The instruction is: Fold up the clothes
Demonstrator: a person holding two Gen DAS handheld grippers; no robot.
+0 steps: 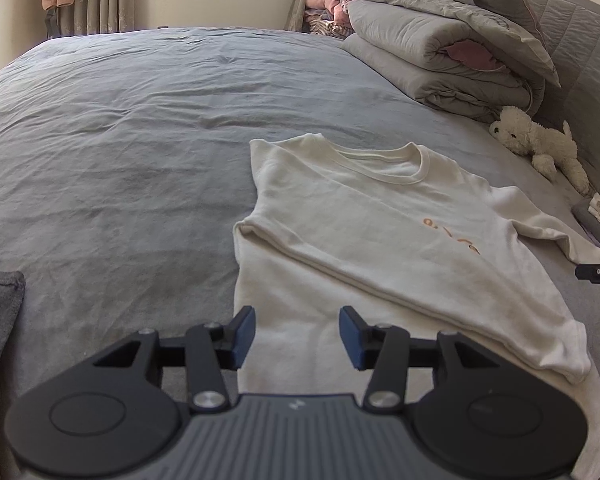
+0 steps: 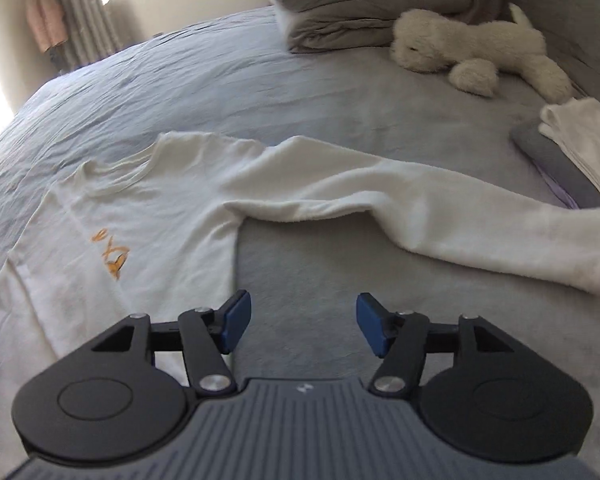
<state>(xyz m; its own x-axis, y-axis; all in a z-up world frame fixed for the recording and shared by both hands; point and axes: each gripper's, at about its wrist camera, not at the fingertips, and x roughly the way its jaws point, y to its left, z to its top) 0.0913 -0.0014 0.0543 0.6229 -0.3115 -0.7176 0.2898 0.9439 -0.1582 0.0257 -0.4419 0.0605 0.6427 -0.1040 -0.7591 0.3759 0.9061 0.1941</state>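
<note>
A cream long-sleeved shirt (image 1: 380, 216) with small orange lettering lies face up on the grey bed. Its left sleeve is folded across the body, making a diagonal ridge. My left gripper (image 1: 297, 336) hovers open over the shirt's lower left part, nothing between its blue pads. In the right wrist view the same shirt (image 2: 140, 216) has its other sleeve (image 2: 440, 220) stretched out flat to the right. My right gripper (image 2: 302, 326) stands open above bare bedding, just right of the shirt's side edge and below that sleeve.
A folded grey duvet (image 1: 452, 44) and a white plush toy (image 2: 472, 48) sit at the head of the bed. Folded white and grey items (image 2: 572, 148) lie at the right edge. A dark grey garment (image 1: 0, 320) lies at the far left. Wrinkled grey bedsheet (image 1: 120, 140) spreads left.
</note>
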